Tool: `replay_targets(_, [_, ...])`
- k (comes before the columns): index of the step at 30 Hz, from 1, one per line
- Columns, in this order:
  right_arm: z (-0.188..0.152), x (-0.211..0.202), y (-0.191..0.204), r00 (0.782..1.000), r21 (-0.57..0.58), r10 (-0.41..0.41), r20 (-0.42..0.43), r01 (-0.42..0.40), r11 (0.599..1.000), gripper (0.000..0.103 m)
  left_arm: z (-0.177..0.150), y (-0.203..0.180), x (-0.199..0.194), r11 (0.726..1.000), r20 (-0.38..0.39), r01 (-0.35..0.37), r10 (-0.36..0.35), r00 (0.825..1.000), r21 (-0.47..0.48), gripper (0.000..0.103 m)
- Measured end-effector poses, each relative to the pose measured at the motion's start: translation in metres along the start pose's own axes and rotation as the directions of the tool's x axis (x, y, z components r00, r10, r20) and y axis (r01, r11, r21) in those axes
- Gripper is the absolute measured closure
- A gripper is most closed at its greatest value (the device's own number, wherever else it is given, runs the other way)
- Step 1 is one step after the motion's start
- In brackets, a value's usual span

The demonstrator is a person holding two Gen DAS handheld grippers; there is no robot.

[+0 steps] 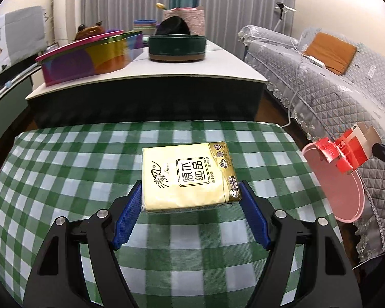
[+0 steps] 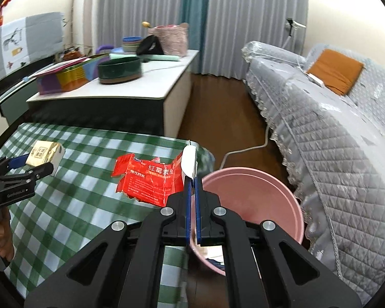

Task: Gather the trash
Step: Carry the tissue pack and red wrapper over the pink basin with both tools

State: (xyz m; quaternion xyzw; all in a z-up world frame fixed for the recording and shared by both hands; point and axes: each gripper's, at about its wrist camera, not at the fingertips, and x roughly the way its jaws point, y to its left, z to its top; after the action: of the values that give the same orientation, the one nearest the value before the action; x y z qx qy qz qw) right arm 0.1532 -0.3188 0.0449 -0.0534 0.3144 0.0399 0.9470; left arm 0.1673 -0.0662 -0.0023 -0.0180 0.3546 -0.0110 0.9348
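My left gripper [image 1: 191,192] is shut on a yellow tissue pack [image 1: 187,177], its blue pads pressing both sides, just above the green checked tablecloth [image 1: 64,179]. The right wrist view shows that gripper [image 2: 36,164] at the left with the pack [image 2: 46,152] raised off the cloth. My right gripper [image 2: 192,179] is shut on the white edge of a flattened red carton [image 2: 146,179], held near the table's right edge. A pink bin [image 2: 251,200] stands on the floor right beside it. The left wrist view has the carton [image 1: 344,151] over the bin's rim [image 1: 333,192].
Behind the table stands a low white cabinet [image 1: 146,77] with a colourful tin [image 1: 89,59] and a dark green round tin [image 1: 177,47]. A grey quilted sofa [image 2: 333,133] fills the right side. A white cable [image 2: 243,151] lies on the wooden floor by the bin. A hand [image 2: 0,233] grips the left handle.
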Motion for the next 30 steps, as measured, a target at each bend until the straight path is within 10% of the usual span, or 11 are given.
replay_targets(13, [-0.016, -0.006, -0.077, 0.992, 0.125, -0.125, -0.029, 0.127, 0.984, 0.100, 0.006, -0.049, -0.002, 0.992, 0.015, 0.111, -0.112, 0.994, 0.055, 0.032])
replay_targets(30, [-0.019, 0.018, -0.122, 0.965, 0.184, -0.237, -0.109, 0.253, 0.950, 0.100, 0.035, -0.174, 0.029, 0.926, -0.007, 0.332, -0.336, 0.942, 0.180, 0.032])
